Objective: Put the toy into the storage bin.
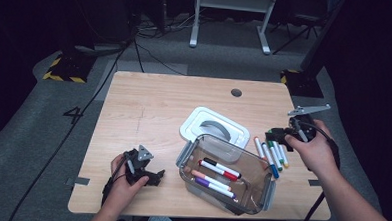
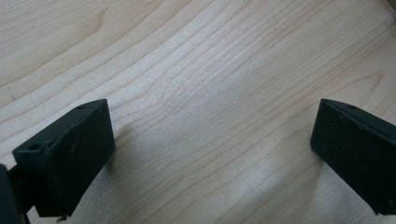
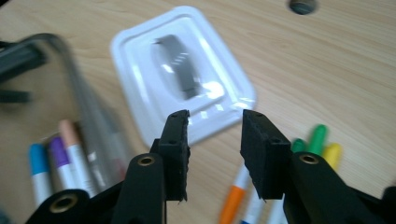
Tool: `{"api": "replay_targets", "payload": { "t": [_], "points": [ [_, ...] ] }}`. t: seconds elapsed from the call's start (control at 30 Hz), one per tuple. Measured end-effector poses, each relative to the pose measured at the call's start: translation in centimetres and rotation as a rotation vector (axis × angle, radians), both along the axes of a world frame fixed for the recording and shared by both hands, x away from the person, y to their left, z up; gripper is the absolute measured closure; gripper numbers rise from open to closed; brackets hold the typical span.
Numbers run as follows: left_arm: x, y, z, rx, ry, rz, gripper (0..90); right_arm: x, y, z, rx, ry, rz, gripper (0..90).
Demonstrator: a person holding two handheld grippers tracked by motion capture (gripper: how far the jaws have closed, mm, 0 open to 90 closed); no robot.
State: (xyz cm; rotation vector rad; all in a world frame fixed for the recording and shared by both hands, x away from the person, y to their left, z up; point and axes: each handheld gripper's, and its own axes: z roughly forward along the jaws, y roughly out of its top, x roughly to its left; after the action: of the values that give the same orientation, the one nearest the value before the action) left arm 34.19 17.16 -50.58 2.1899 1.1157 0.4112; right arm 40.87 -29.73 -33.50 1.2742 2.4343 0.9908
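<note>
My left gripper (image 1: 157,176) sits low at the near left of the table (image 1: 144,108), hand wrapped around it. In the left gripper view its jaws stand wide apart over bare wood grain, nothing between them.

Just right of it, near the front edge, is the clear container (image 1: 226,174), lid off, grey latches at both ends. I count three markers inside it (image 1: 216,177): one with black and red ends, one peach-capped, one purple-capped, lying roughly parallel on the bottom. In the right gripper view the container wall (image 3: 88,116) shows blurred at the left, with blue, purple and peach caps beside it.

Behind the container, touching or nearly touching its far rim, lies the white lid (image 1: 214,126) with its grey handle, flat on the table; I also see it in the right gripper view (image 3: 182,74).

To the right of the container, a loose group of markers (image 1: 272,155) lies on the table: orange, blue, green and yellow ends visible.

My right gripper (image 1: 274,135) is held above that group, hand at the table's right edge. In the right gripper view (image 3: 212,140) its jaws stand partly open with a narrow gap, empty; orange, green and yellow markers lie below.

Far side: a round cable hole (image 1: 236,92) in the table top.
</note>
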Motion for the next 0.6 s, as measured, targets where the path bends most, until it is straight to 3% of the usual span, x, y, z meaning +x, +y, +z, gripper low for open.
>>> {"api": "replay_targets", "payload": {
  "t": [0.07,0.17,0.2,0.27,0.33,0.47,0.6],
  "points": [
    [0.0,0.0,0.0,0.000,0.000,0.000,0.1,0.4,-0.7,-0.3,-0.003,-0.002,-0.027,61.3],
    [0.0,0.0,0.0,0.000,0.000,0.000,0.1,1.8,-3.7,-1.5,-0.032,-0.013,-0.119,60.9],
    [0.0,0.0,0.0,-0.001,0.000,0.000,0.1,1.8,-3.7,-1.5,-0.032,-0.013,-0.119,60.9],
    [0.0,0.0,0.0,0.000,0.000,0.000,0.1,2.6,-5.6,-2.7,-0.050,0.005,-0.182,61.0],
    [0.0,0.0,0.0,0.000,0.000,0.000,0.1,2.8,-6.2,-3.1,-0.058,0.013,-0.198,61.0],
    [0.0,0.0,0.0,0.000,0.000,0.000,0.1,3.6,-8.5,-5.5,-0.120,0.038,-0.260,59.9],
    [0.0,0.0,0.0,0.000,0.000,0.000,0.1,4.2,-9.9,-7.2,-0.139,0.065,-0.301,60.2]
  ]
}}
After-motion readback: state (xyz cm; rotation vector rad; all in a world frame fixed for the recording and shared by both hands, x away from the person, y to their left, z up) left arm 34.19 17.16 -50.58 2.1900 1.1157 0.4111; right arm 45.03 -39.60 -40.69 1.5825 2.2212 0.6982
